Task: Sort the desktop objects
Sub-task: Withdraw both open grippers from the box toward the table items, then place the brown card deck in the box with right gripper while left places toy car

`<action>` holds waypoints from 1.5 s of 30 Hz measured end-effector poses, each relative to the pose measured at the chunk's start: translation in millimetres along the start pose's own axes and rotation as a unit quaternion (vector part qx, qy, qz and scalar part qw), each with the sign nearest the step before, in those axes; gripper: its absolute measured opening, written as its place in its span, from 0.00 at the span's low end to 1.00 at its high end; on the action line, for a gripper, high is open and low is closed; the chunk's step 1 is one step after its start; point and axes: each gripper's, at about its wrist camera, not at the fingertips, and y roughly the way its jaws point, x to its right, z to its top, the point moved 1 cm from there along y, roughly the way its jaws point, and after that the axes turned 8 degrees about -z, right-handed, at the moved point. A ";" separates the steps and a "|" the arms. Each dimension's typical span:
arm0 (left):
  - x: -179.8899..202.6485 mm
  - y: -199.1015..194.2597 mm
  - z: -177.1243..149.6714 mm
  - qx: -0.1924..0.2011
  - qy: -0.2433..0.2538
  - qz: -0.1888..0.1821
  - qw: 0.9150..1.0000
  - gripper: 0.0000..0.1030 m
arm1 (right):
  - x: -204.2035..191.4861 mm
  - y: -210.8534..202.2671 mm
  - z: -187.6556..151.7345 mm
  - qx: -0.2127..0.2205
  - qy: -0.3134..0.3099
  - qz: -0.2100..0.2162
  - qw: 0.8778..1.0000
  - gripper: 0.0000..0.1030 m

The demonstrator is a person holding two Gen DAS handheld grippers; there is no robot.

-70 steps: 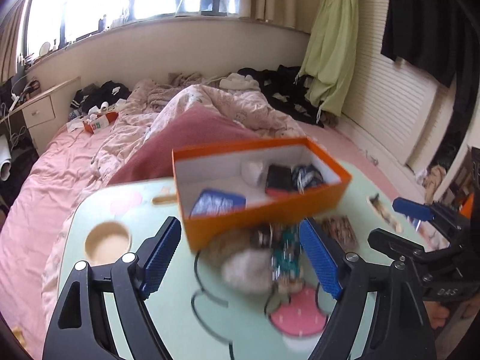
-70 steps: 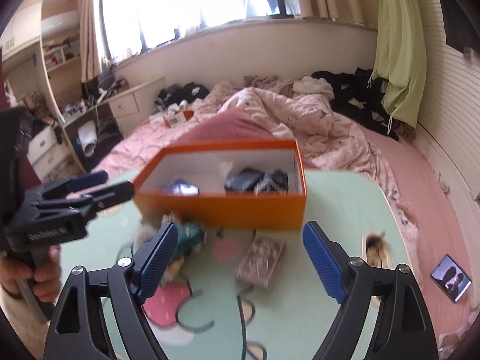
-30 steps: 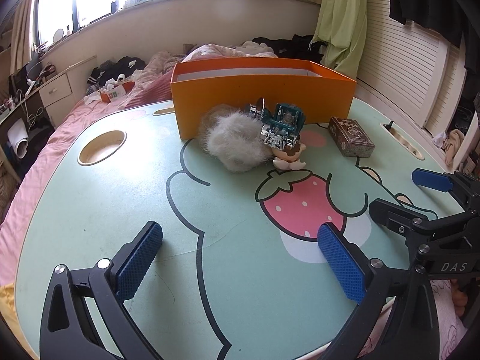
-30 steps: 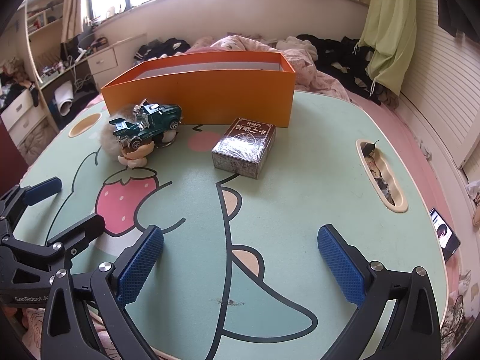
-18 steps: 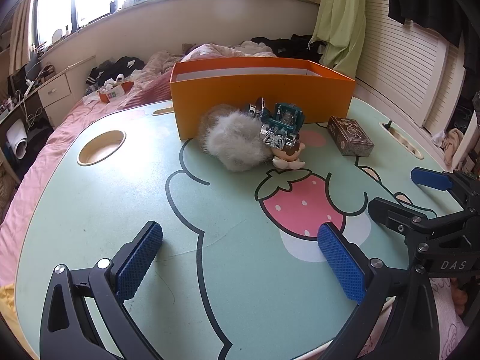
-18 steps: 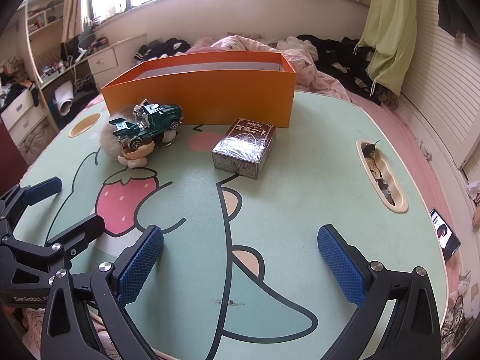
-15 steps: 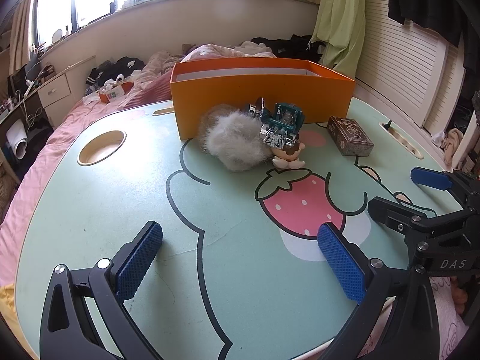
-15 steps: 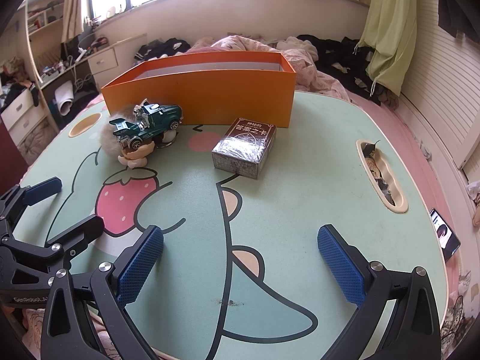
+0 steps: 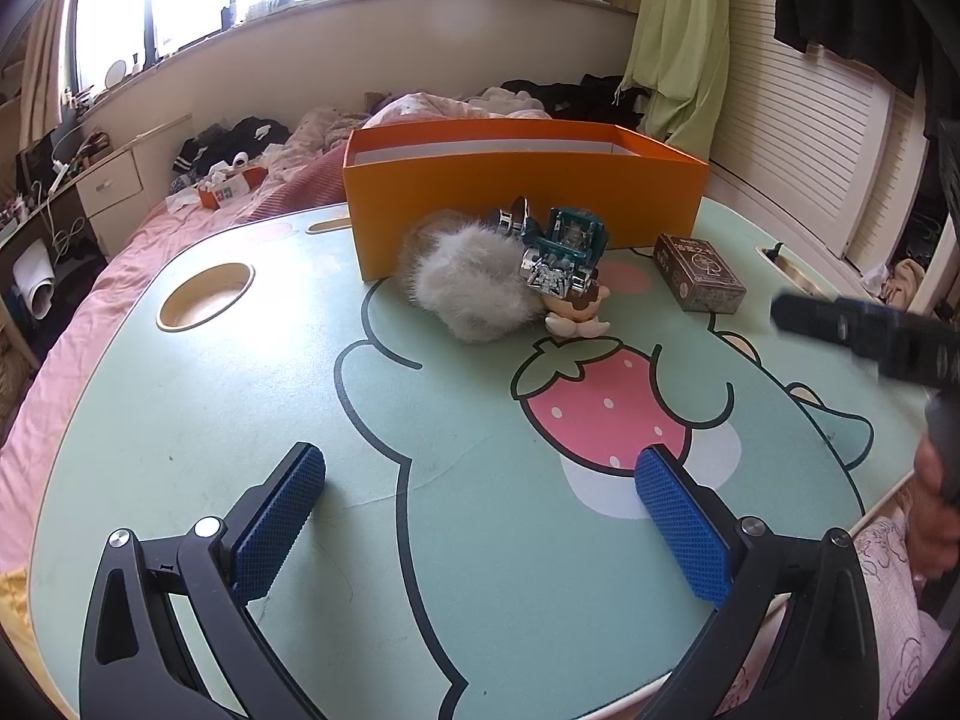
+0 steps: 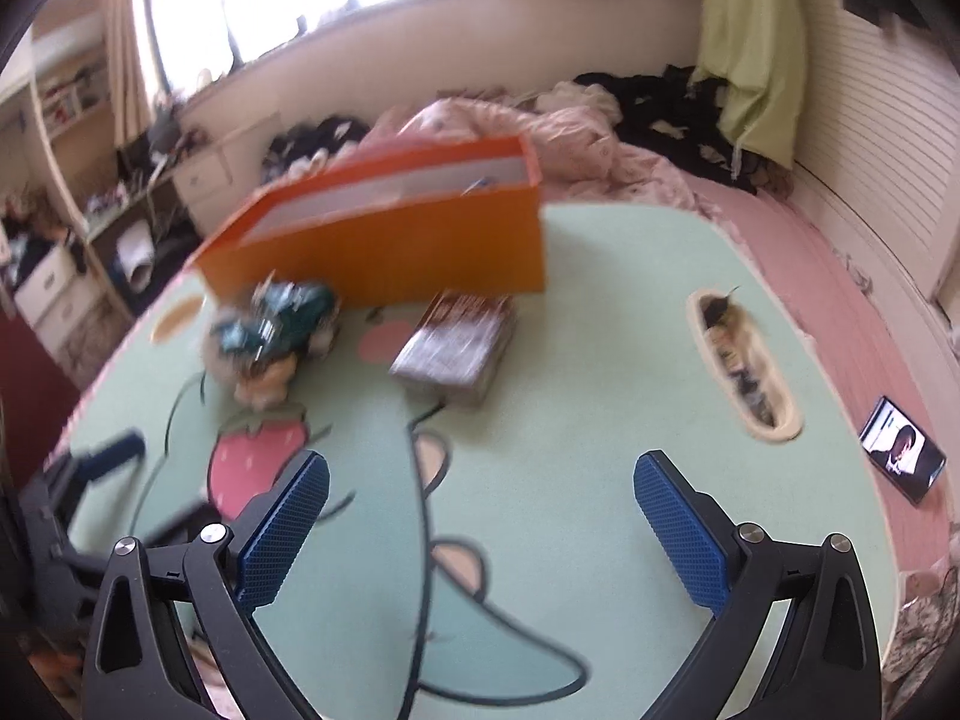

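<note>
Orange box sits at 12 o'clock on my left wrist view, at the far side of the mint cartoon table, open top, white inside; contents not readable from here. Touching its front wall: grey fur ball, with a teal toy vehicle resting on its right side and a small cream figure under and just in front of the vehicle. Card box lies flat at 1 o'clock, apart from the cluster, near the orange box's right corner. On my right wrist view everything is motion-blurred: orange box at 11–12 o'clock, toy cluster at 10 o'clock, card box near dead centre, just in front of the orange box. Left gripper jaws spread wide, nothing between them, low over the near table edge. Right gripper jaws also spread wide and empty, over the table. Right tool shows as a dark blur at 3 o'clock in my left view, with a hand on it. Round cup recess at 10 o'clock, oval slot at 2 o'clock of my right view holding small items I cannot identify. Phone lies on the pink bedding beyond the table's right edge.
</note>
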 end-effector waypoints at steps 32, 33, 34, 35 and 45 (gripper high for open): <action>32.8 36.9 97.4 -0.019 0.101 0.021 0.994 0.48 | -6.0 15.7 27.0 -0.004 0.013 0.034 0.999 0.39; 31.8 42.5 97.9 -0.026 0.101 0.024 0.994 0.43 | -3.6 15.8 27.3 -0.005 0.019 0.036 0.999 0.39; 30.7 49.8 100.0 -0.035 0.101 0.024 0.994 0.41 | -1.9 15.6 27.5 -0.006 0.022 0.036 0.999 0.39; 29.5 52.2 94.9 -0.040 0.103 0.028 0.994 0.40 | -0.5 14.7 27.4 -0.006 0.024 0.037 0.999 0.39; 21.1 50.0 87.7 -0.038 0.093 -0.012 0.995 0.34 | 4.4 12.0 29.5 -0.003 0.033 0.037 0.999 0.39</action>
